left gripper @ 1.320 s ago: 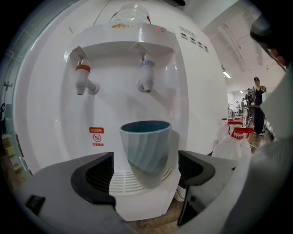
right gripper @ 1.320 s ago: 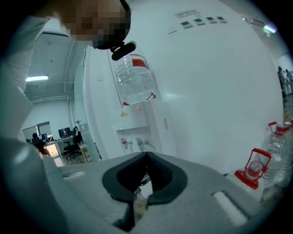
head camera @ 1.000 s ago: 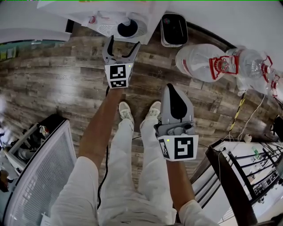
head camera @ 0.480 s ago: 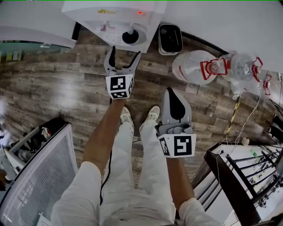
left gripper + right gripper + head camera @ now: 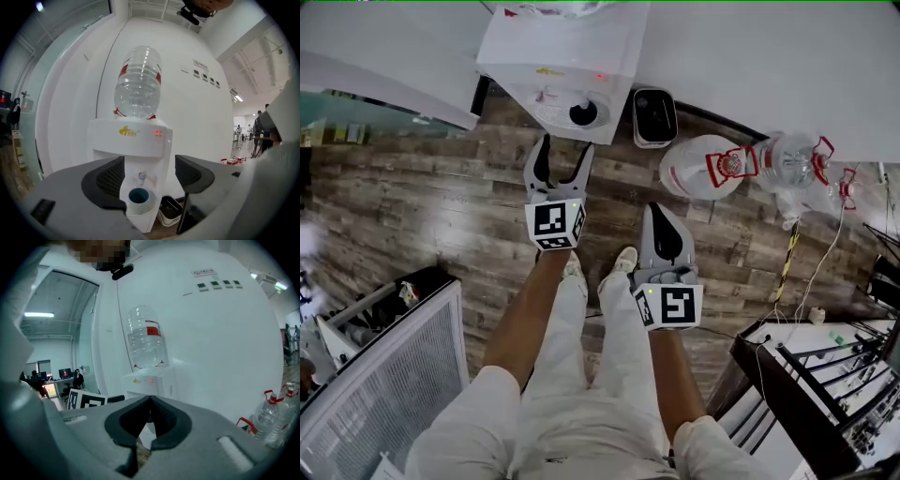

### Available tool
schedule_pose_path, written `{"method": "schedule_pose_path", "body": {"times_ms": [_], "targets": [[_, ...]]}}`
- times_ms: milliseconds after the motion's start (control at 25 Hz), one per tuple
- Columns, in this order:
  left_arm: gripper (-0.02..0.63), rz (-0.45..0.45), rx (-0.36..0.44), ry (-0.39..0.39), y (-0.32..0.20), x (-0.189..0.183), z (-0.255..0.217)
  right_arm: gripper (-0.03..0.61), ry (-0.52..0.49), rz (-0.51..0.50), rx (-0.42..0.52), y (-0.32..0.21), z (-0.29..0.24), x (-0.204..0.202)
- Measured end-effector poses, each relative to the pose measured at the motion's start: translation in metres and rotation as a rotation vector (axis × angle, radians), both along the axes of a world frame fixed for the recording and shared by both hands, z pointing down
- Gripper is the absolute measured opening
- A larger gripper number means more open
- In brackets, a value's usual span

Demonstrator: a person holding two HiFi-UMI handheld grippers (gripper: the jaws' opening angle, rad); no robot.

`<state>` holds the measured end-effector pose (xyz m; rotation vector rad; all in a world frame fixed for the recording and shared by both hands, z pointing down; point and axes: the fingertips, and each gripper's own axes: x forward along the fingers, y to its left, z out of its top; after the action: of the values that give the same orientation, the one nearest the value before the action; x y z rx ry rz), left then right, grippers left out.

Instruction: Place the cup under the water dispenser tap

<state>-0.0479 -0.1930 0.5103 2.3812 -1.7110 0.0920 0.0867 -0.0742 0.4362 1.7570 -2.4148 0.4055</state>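
Observation:
The cup (image 5: 138, 197), white with a blue inside, stands on the drip tray of the white water dispenser (image 5: 136, 136), right below the tap (image 5: 141, 176). From above in the head view the cup (image 5: 583, 112) shows as a dark ring on the dispenser (image 5: 567, 47). My left gripper (image 5: 562, 148) hangs in the air a short way in front of the cup. Its jaws are closing and nothing is between them (image 5: 150, 179). My right gripper (image 5: 659, 211) is lower and to the right, shut and empty (image 5: 150, 401).
A small black bin (image 5: 655, 117) sits on the wood floor right of the dispenser. Large empty water bottles (image 5: 703, 169) (image 5: 792, 159) lie further right. A white slatted unit (image 5: 384, 375) stands at lower left, a black rack (image 5: 825, 394) at lower right.
Both grippers have risen, the left one more. The dispenser's top has come into the head view. The left jaws stand a little narrower than before.

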Motion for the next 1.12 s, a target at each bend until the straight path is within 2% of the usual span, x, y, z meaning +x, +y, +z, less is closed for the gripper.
{"method": "schedule_pose_path", "body": {"times_ms": [240, 440, 760, 920, 1120], "targets": [[0.293, -0.012, 0.007, 0.037, 0.020, -0.001, -0.065, -0.003, -0.015, 0.024, 0.018, 0.007, -0.042, 0.002], [0.243, 0.007, 0.011, 0.025, 0.043, 0.007, -0.110, -0.003, -0.017, 0.033, 0.032, 0.014, -0.078, 0.006], [0.129, 0.020, 0.044, 0.001, 0.080, -0.001, -0.183, -0.005, -0.021, -0.005, 0.065, 0.024, -0.134, -0.007], [0.046, 0.014, 0.066, -0.001, 0.096, -0.006, -0.217, -0.006, -0.018, -0.025, 0.078, 0.030, -0.157, -0.011], [0.003, 0.007, 0.086, -0.011, 0.119, -0.010, -0.249, -0.008, -0.026, -0.042, 0.097, 0.036, -0.183, -0.015]]}}
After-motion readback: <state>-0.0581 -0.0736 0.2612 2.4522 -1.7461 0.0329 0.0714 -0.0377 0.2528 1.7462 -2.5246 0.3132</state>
